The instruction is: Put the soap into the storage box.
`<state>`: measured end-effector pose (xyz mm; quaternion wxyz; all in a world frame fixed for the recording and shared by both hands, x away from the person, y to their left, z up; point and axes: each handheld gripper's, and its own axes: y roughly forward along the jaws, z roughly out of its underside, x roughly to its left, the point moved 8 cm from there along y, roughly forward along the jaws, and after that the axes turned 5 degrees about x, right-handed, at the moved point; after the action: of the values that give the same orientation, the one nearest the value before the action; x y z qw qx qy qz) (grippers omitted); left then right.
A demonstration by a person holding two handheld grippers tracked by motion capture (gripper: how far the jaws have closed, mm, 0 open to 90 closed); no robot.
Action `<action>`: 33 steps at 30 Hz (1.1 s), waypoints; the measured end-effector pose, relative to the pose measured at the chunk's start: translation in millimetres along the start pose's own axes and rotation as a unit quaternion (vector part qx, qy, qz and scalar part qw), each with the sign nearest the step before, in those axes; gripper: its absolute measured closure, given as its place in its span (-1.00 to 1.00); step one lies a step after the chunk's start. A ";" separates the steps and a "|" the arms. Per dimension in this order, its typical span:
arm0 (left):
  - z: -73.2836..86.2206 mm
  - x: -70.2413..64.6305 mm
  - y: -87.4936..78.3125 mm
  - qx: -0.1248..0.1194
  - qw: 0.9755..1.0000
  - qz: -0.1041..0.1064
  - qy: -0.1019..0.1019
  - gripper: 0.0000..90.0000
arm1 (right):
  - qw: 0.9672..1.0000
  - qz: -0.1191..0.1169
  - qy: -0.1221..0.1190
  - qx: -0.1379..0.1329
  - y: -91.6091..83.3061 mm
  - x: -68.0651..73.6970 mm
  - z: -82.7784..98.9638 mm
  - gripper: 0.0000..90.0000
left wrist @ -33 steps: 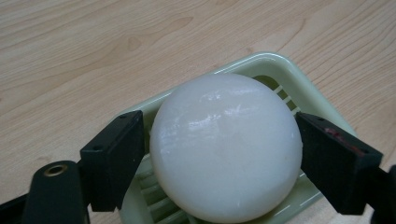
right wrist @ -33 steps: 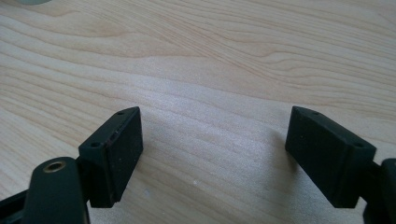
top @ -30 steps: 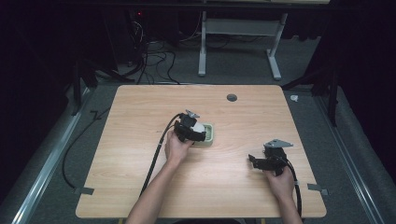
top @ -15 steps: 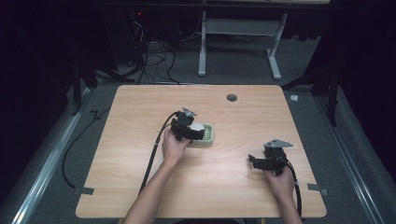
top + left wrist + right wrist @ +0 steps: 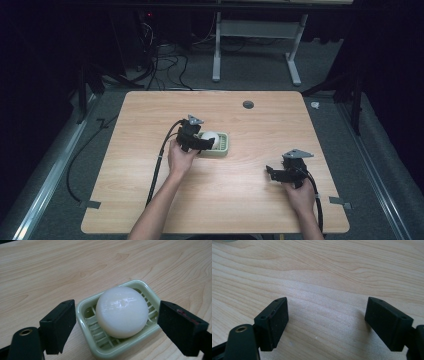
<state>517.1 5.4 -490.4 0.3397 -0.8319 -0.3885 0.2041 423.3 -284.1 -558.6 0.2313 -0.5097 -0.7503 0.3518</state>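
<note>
My left tool (image 5: 200, 141) hangs over the green soap dish (image 5: 117, 345) near the tabletop's (image 5: 250, 200) centre, jaws spread wide either side of the round white soap (image 5: 121, 311) lying in it. At four o'clock, my right tool (image 5: 281, 172) rests low, jaws spread, gripping nothing.

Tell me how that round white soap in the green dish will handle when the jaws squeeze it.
The soap looks glossy and domed, so it may slip from flat jaws. It seems rigid, probably not floppy. Its flat underside on the dish ribs suggests it won't roll, though the light dish could slide along.
</note>
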 end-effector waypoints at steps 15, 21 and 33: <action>2.0 4.5 -21.0 -0.009 1.000 0.000 -0.003 -0.61 | 1.000 0.000 0.000 0.000 0.1 0.0 -0.1 -0.56; 2.1 6.2 -27.6 -0.014 1.000 0.002 -0.007 -0.61 | 1.000 0.000 0.000 0.000 0.1 0.1 -0.1 -0.56; 9.6 14.8 -41.2 -0.019 1.000 -0.002 -0.016 -0.60 | 1.000 0.000 0.001 0.000 0.0 0.1 -0.1 -0.56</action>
<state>499.5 40.2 -468.3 0.3183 -0.8339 -0.3996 0.2089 423.3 -284.0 -558.6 0.2322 -0.5100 -0.7499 0.3517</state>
